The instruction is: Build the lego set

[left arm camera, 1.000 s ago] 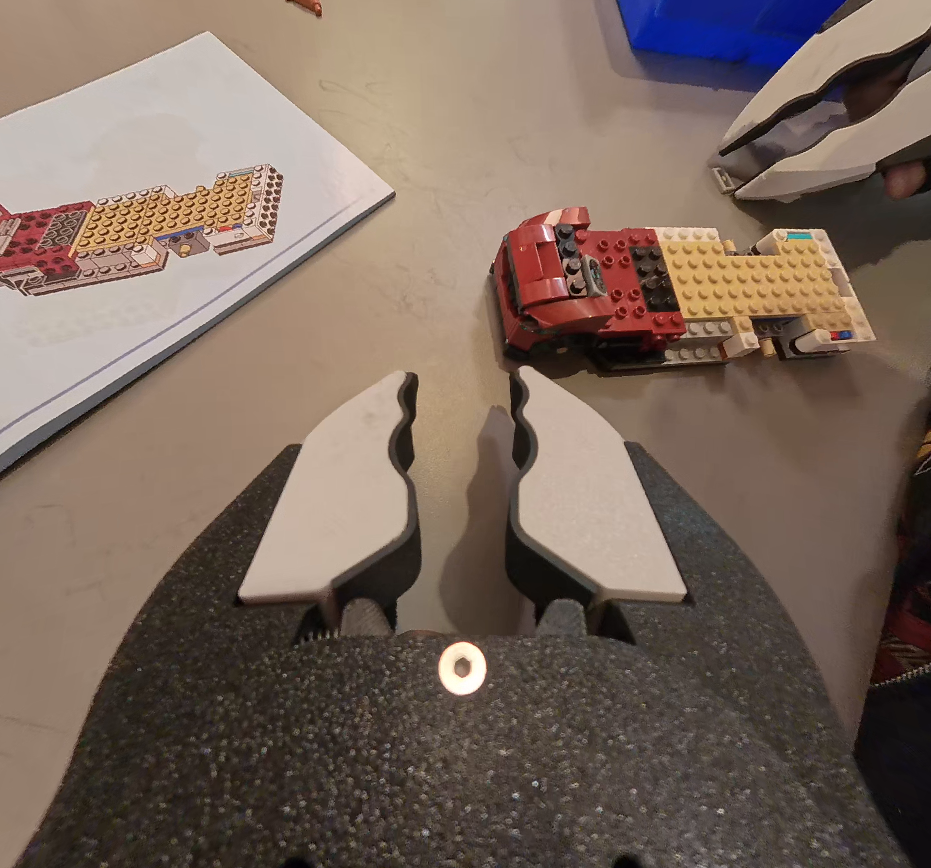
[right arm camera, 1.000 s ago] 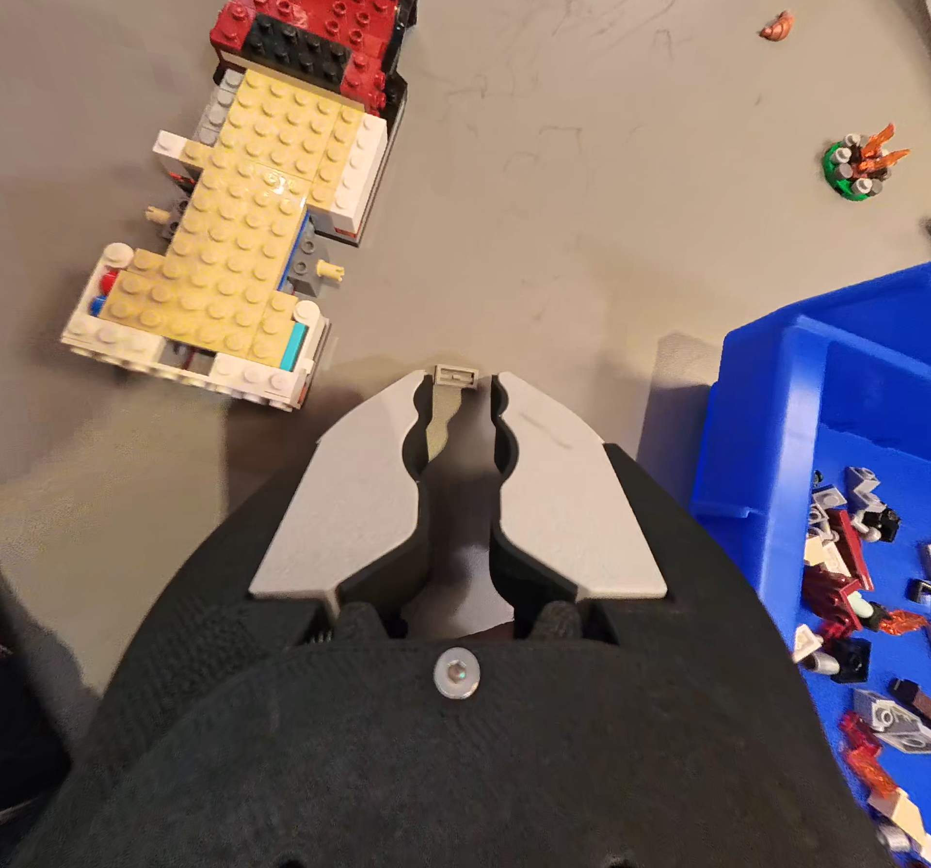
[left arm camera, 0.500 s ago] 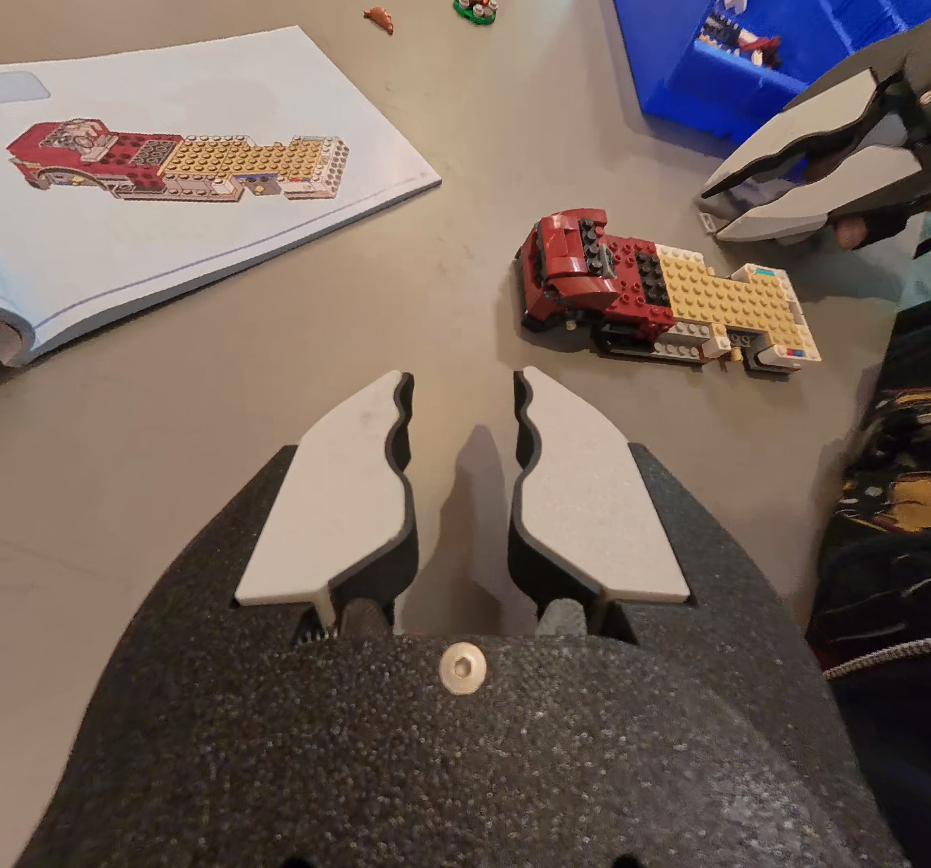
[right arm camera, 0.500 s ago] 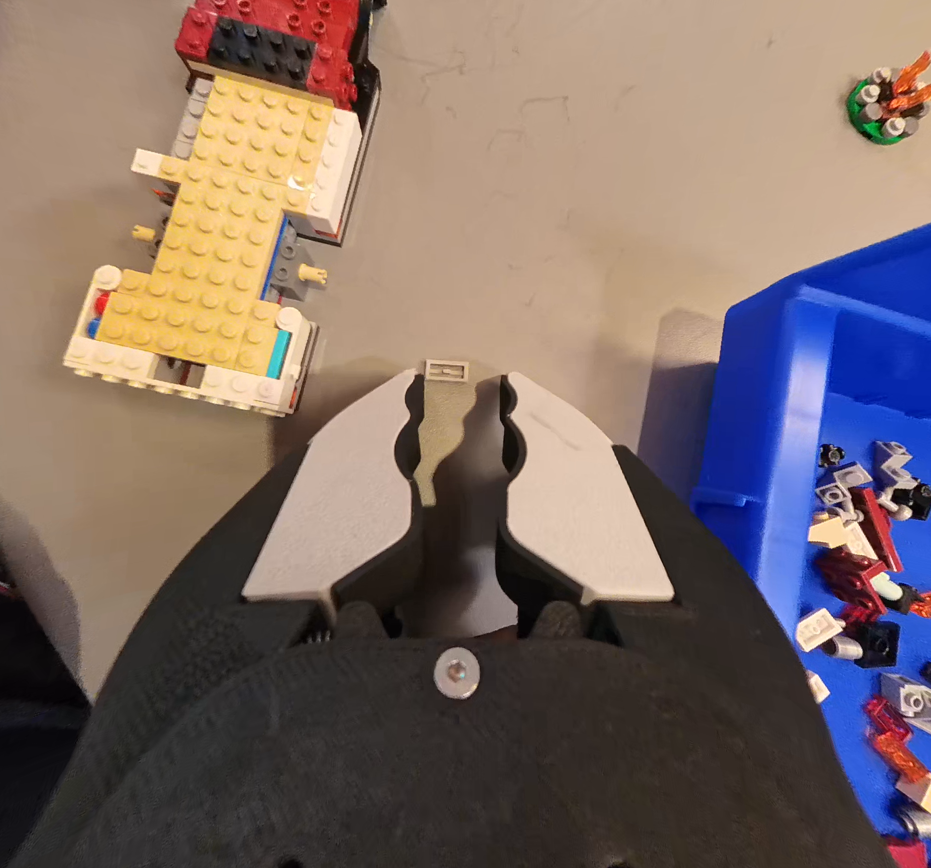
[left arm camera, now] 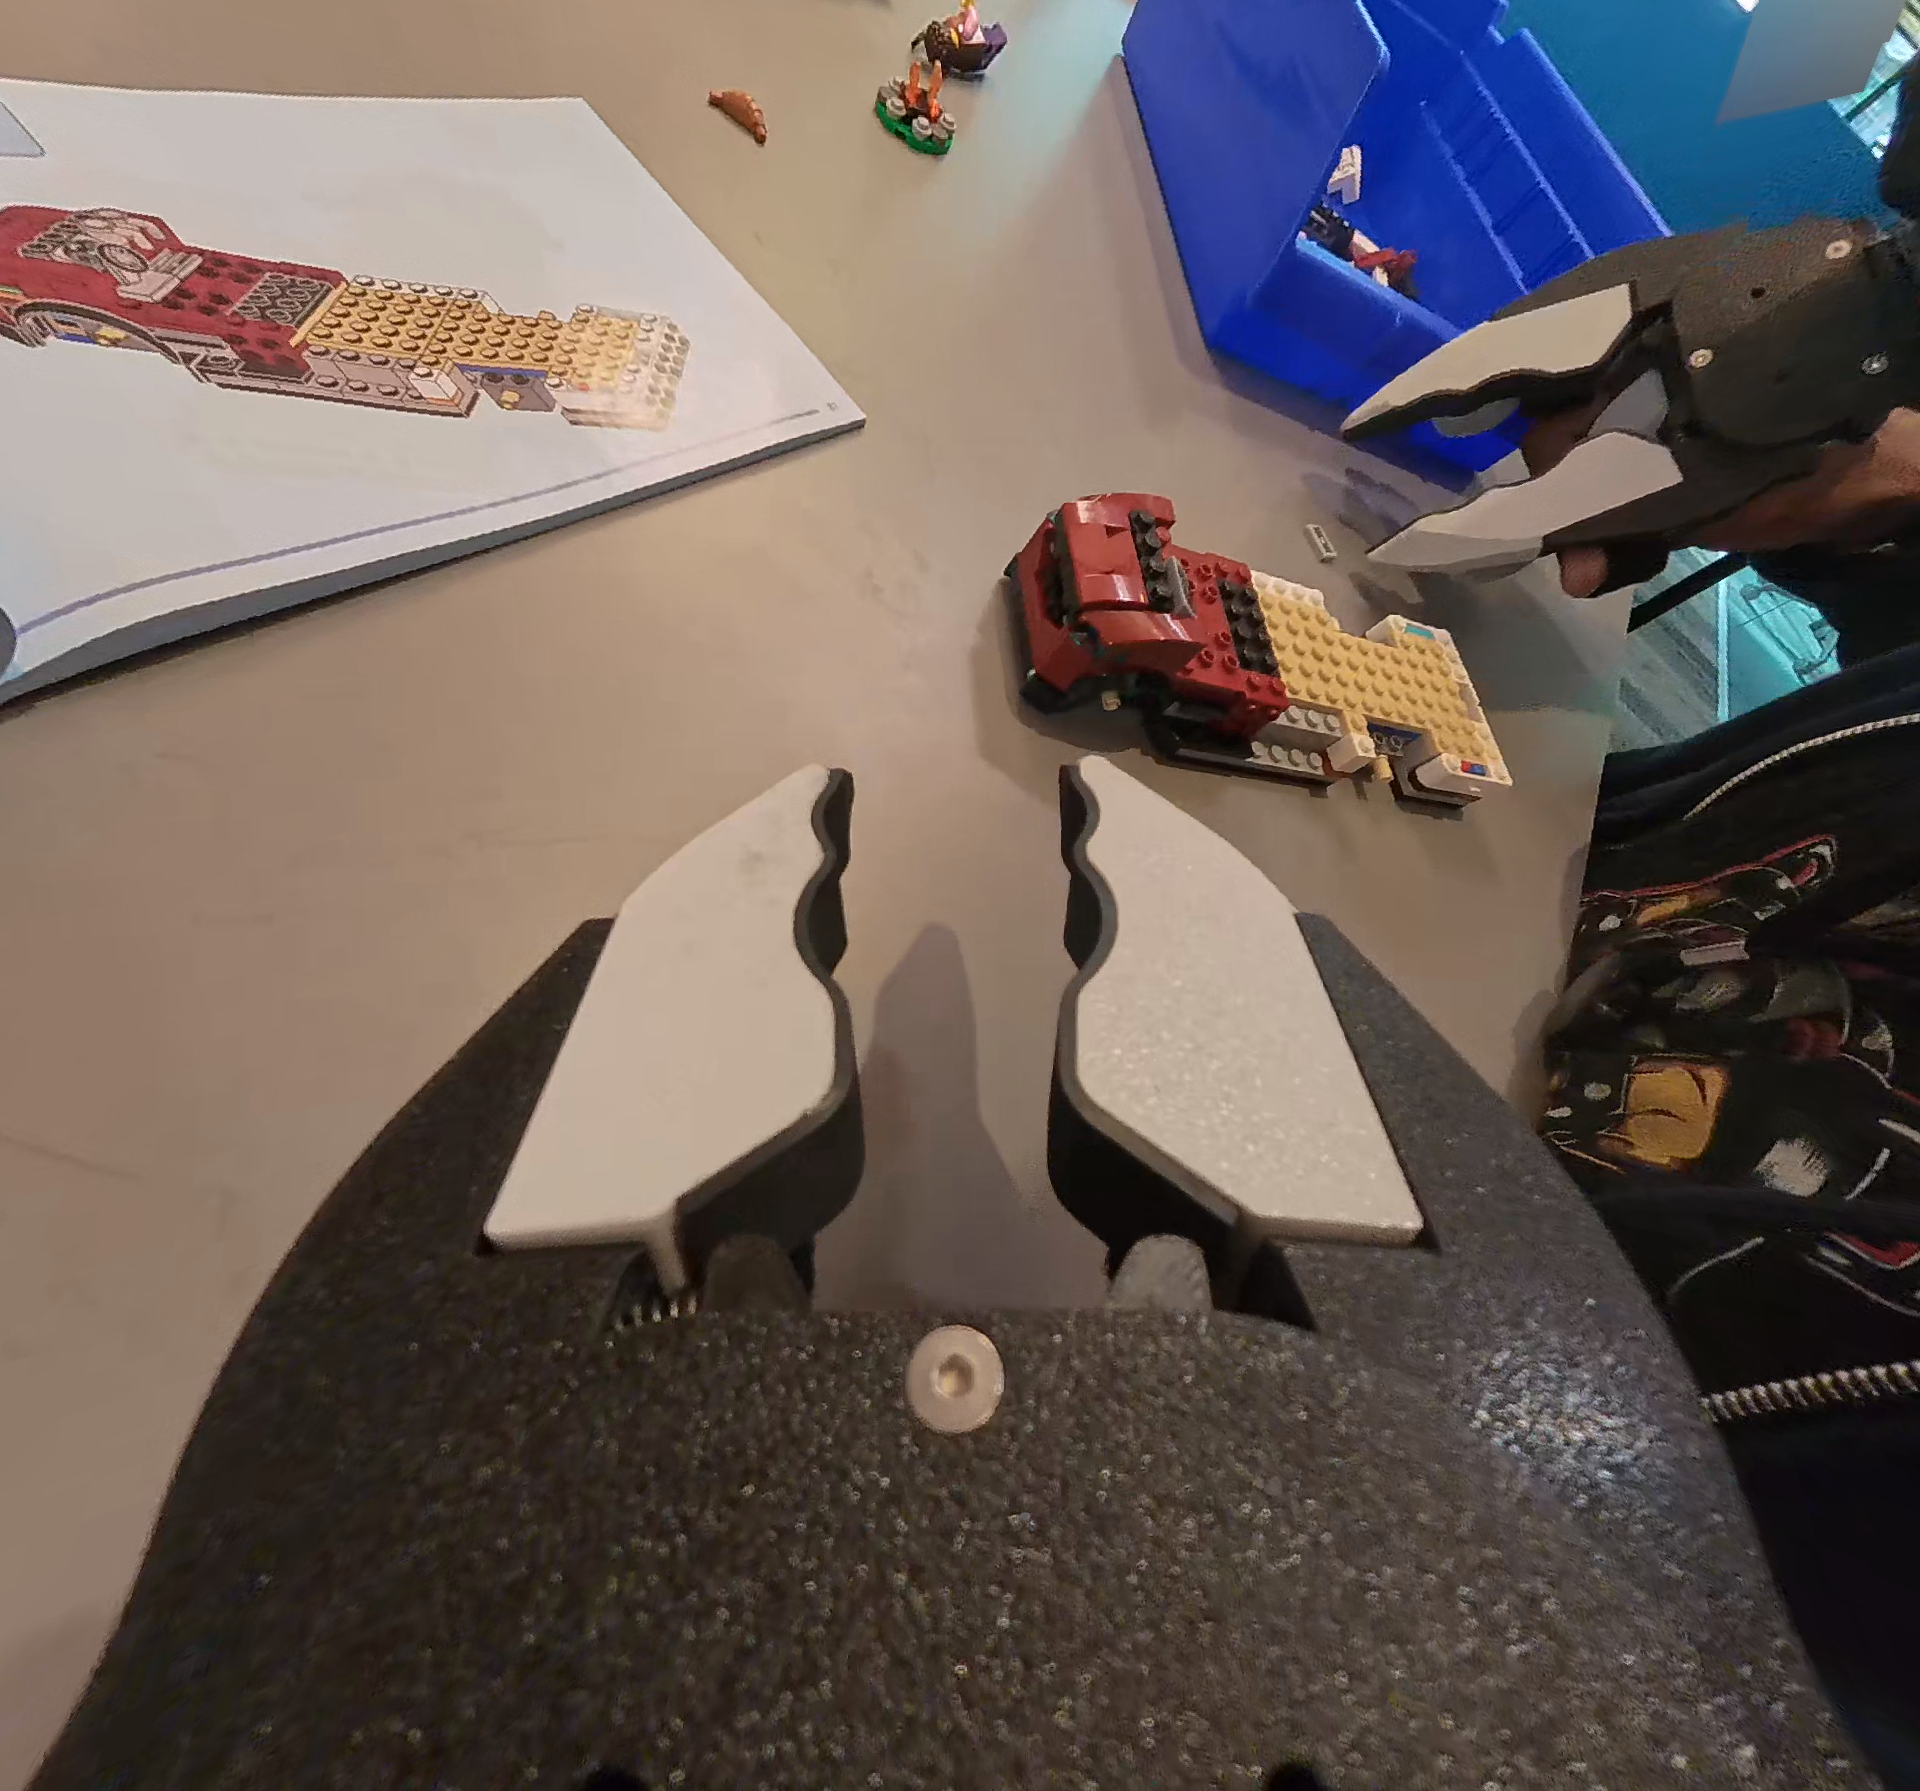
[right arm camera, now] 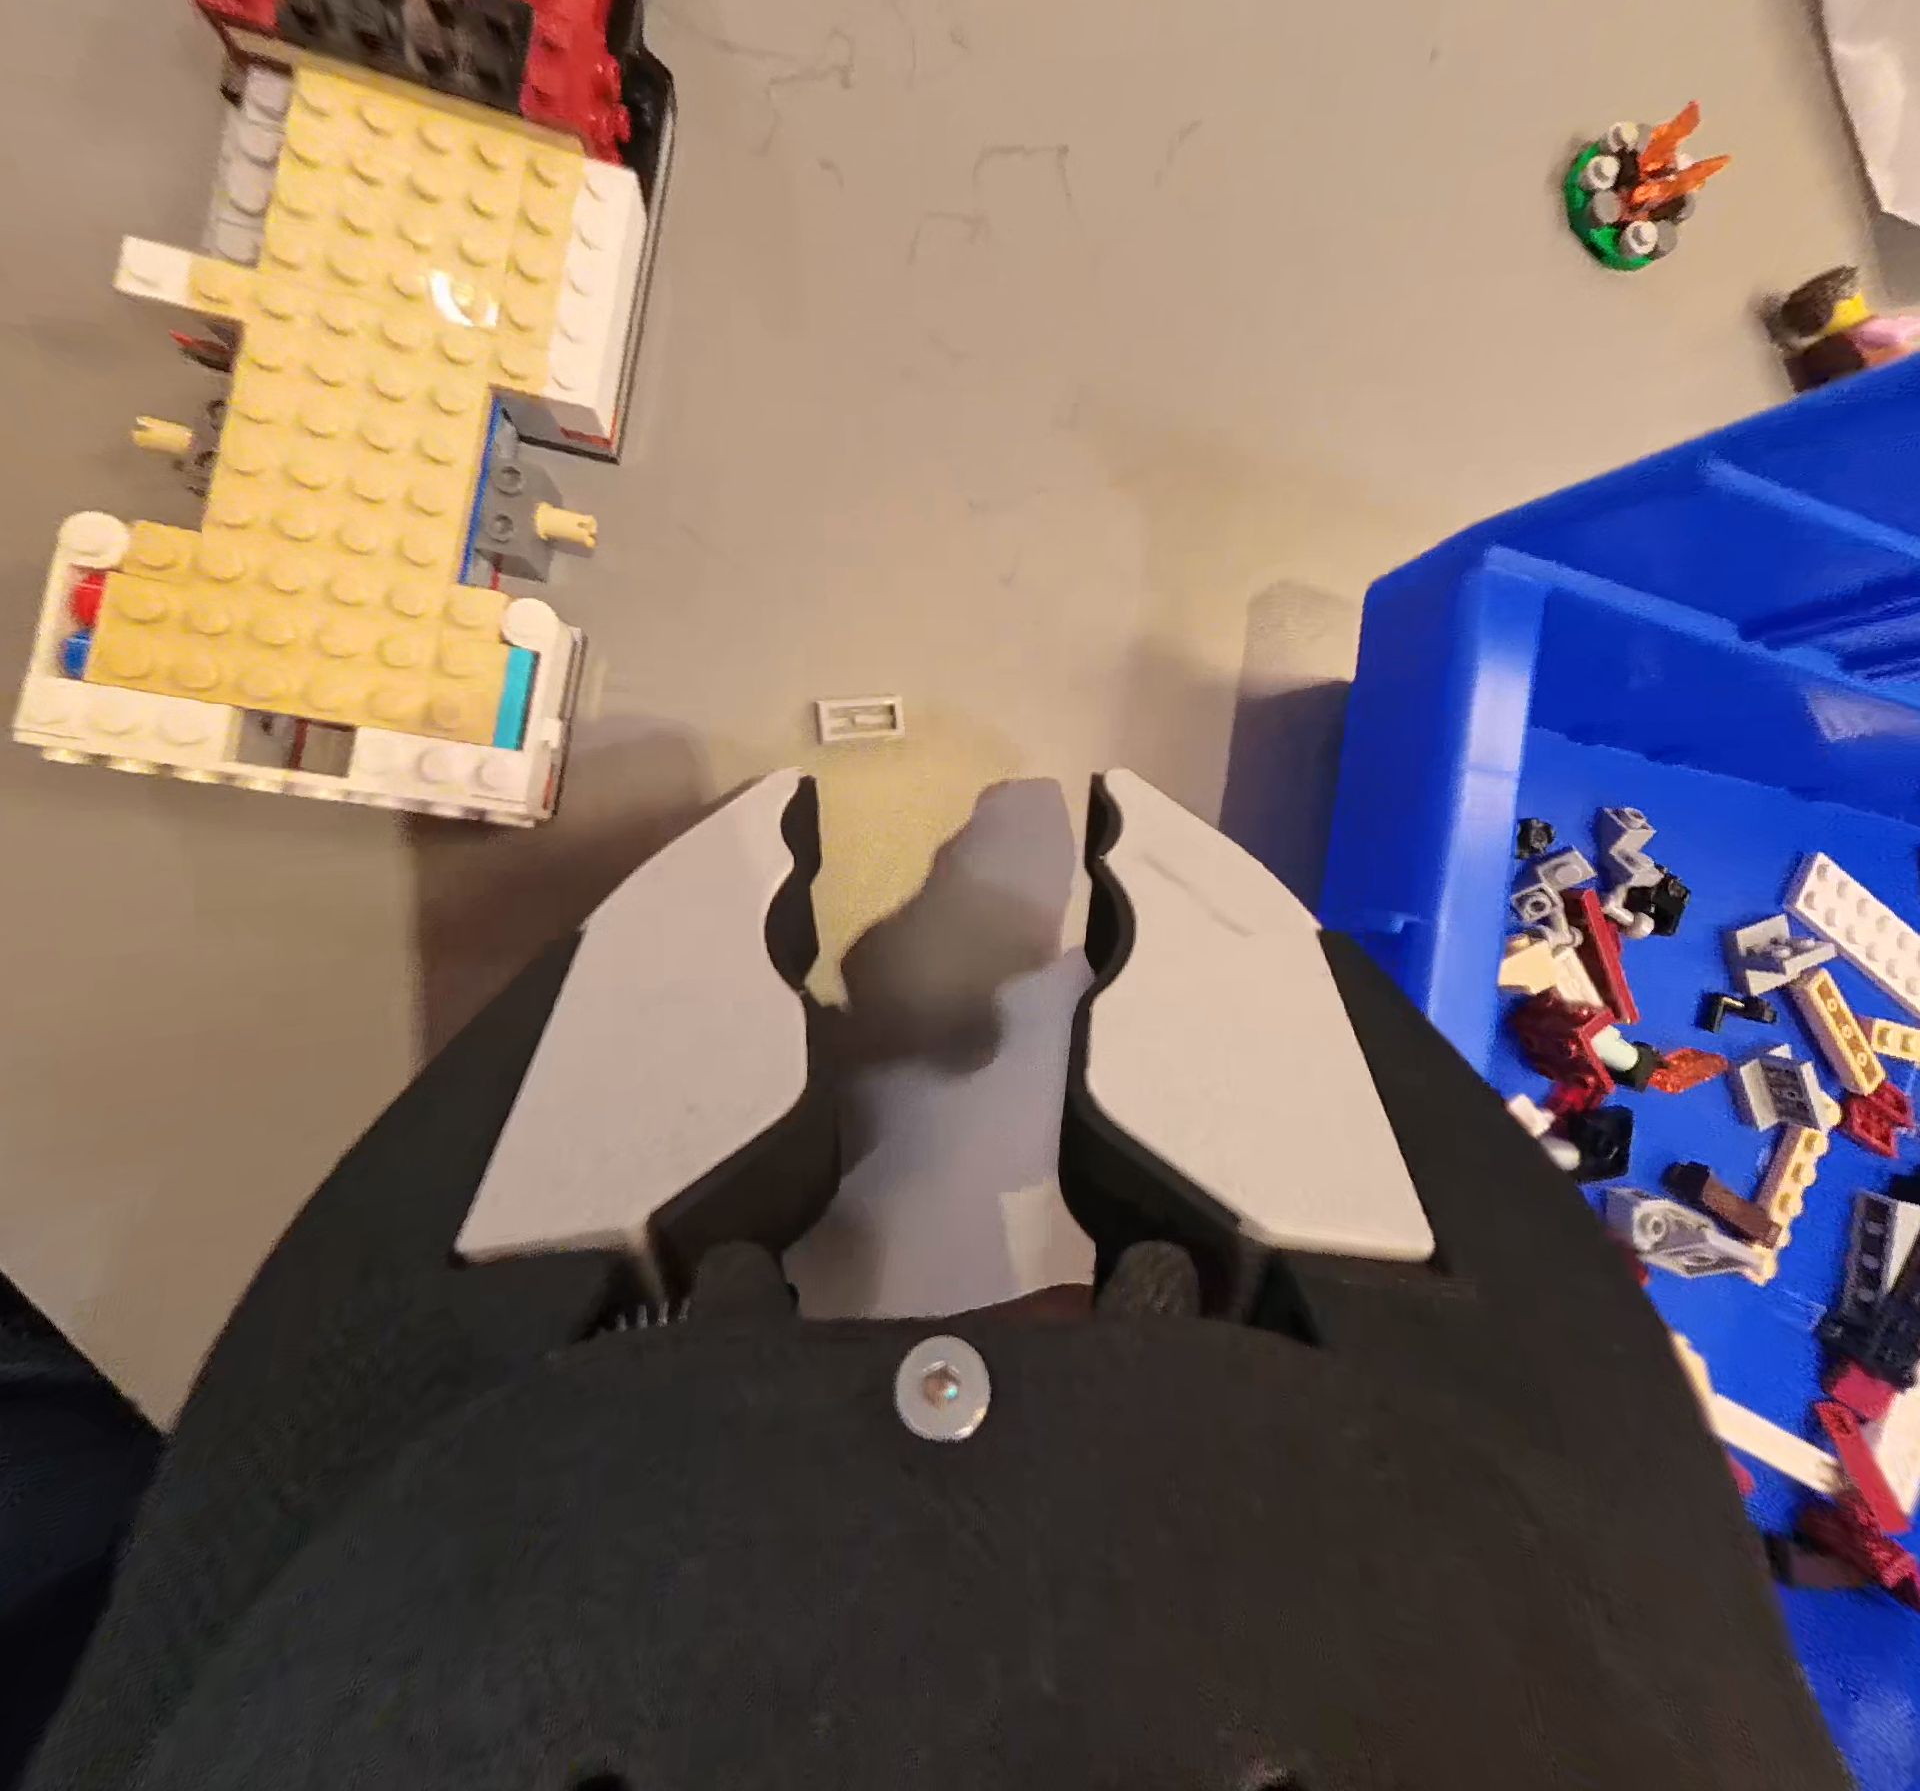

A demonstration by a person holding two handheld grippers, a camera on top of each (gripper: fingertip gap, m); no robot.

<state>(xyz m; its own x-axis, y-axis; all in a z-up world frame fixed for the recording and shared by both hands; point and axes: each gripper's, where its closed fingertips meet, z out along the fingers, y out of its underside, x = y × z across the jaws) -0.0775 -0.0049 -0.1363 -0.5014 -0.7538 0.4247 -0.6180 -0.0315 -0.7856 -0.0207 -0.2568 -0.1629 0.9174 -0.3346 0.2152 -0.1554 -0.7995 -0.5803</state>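
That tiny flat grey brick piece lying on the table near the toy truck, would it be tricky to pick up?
Probably. The tiny flat grey plastic tile lies flush on the grey table, leaving little edge to pinch. It looks stiff and light, so a nudge would likely slide it, not roll it.

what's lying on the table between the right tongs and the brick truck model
A small grey flat tile lies loose on the table, just ahead of the open right tongs, beside the model; right wrist view.
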